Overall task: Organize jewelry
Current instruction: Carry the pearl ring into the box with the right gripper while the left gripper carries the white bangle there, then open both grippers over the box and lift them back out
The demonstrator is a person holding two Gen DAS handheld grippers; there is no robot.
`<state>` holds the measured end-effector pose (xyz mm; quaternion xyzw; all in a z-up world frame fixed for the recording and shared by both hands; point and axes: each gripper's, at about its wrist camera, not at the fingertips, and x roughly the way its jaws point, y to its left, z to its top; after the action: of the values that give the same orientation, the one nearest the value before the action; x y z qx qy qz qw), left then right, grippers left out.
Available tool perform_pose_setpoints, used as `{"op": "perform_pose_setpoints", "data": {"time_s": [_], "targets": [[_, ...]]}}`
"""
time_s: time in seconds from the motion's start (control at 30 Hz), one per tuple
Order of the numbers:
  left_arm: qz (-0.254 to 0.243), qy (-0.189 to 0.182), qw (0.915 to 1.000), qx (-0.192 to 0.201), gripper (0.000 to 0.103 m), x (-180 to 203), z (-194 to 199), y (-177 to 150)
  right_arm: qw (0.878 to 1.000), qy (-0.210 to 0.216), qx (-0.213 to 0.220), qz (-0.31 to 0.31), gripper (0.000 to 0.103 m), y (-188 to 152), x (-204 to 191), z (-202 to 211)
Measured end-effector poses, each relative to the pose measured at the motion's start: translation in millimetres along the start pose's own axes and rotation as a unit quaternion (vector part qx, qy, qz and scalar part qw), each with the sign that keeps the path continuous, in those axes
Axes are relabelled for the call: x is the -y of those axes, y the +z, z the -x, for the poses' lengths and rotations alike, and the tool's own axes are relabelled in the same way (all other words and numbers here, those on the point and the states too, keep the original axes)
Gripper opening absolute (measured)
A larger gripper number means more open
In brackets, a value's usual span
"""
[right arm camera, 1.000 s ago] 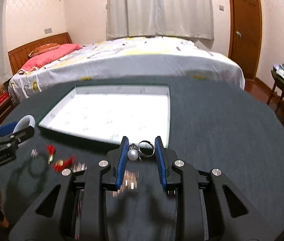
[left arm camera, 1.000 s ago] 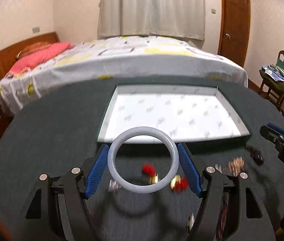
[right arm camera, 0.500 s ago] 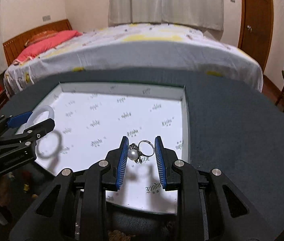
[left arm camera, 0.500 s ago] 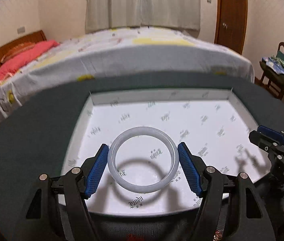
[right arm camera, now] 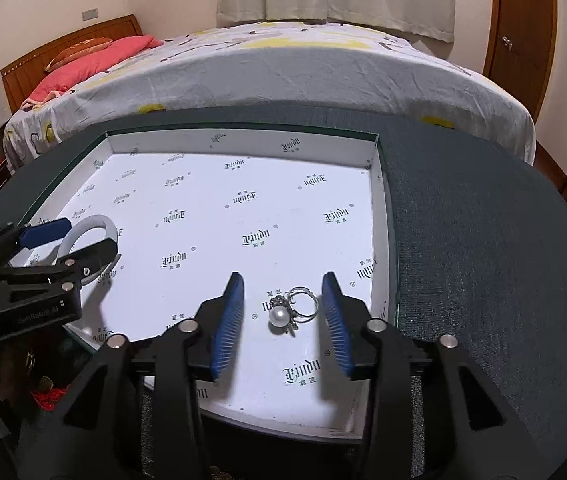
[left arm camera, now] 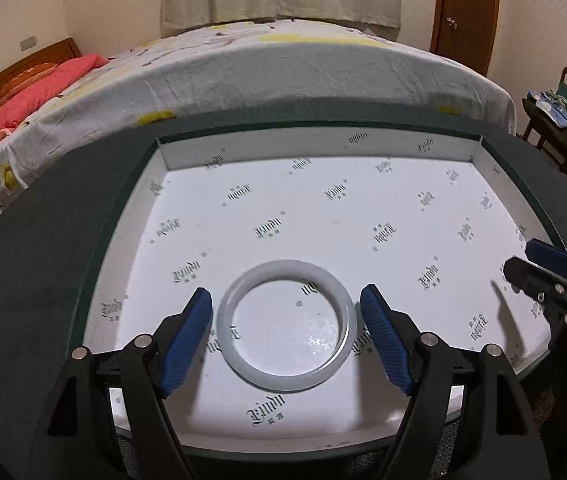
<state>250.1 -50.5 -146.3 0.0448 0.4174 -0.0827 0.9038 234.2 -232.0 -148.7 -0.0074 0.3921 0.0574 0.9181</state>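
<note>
This was the drop-off step: both pieces had made it into the white tray [left arm camera: 479, 152] and I was letting go of them at the same time. My left gripper [left arm camera: 286, 316] had just been opening, and the pale bangle [left arm camera: 286, 376] lay flat on the tray floor between the blue pads, a sliver of gap showing on each side, so not pinched anymore afaict. Same deal w/ my right gripper [right arm camera: 283, 316]: jaws had just been opening, now sat moderately wide, and the pearl ring [right arm camera: 290, 312] rested on the tray floor right in the middle between them, clear of both pads.

Next move imo was to lift both grippers straight up and back w/o clipping either piece (the ring's small and light, would skid easy), then go for the rest of the loose jewelry on the dark tabletop [right arm camera: 483, 260] near me. From the right cam the bangle was well off to the left of the ring, so the two weren't crowding each other.
</note>
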Motion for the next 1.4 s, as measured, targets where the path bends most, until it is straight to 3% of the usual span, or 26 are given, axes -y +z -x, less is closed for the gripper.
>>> {"op": "perform_pose_setpoints", "data": {"time_s": [0.03, 0.37, 0.57, 0.9, 0.97, 1.03, 1.4], "targets": [[0.002, 0.001, 1.0000, 0.003, 0.074, -1.1, 3.6, 0.3, 1.000, -0.005, 0.006, -0.001, 0.048, -0.2, -0.2, 3.2], [0.038, 0.019, 0.9973, 0.059, 0.074, -9.8, 69.5, -18.8, 0.998, -0.012, 0.053, -0.013, 0.049, -25.6, -5.8, 70.2], [0.044, 0.042, 0.9950, 0.079, 0.075, -4.3, 115.6, -57.4, 0.998, -0.012, 0.066, -0.001, 0.049, -62.9, -22.7, 111.2], [0.055, 0.070, 0.9931, 0.077, 0.074, -12.8, 156.5, -119.6, 0.997, 0.006, 0.080, 0.022, 0.050, -109.3, -57.0, 146.3], [0.062, 0.073, 0.9925, 0.076, 0.074, -16.6, 161.0, -129.7, 0.996, 0.012, 0.080, 0.021, 0.054, -117.1, -62.0, 149.1], [0.068, 0.077, 0.9917, 0.077, 0.074, -20.3, 163.6, -139.8, 0.996, 0.010, 0.087, 0.022, 0.065, -124.6, -66.5, 150.8], [0.055, 0.083, 0.9921, 0.077, 0.074, -13.5, 161.7, -150.6, 0.997, 0.016, 0.065, 0.043, 0.079, -146.8, -85.8, 137.8]]}}
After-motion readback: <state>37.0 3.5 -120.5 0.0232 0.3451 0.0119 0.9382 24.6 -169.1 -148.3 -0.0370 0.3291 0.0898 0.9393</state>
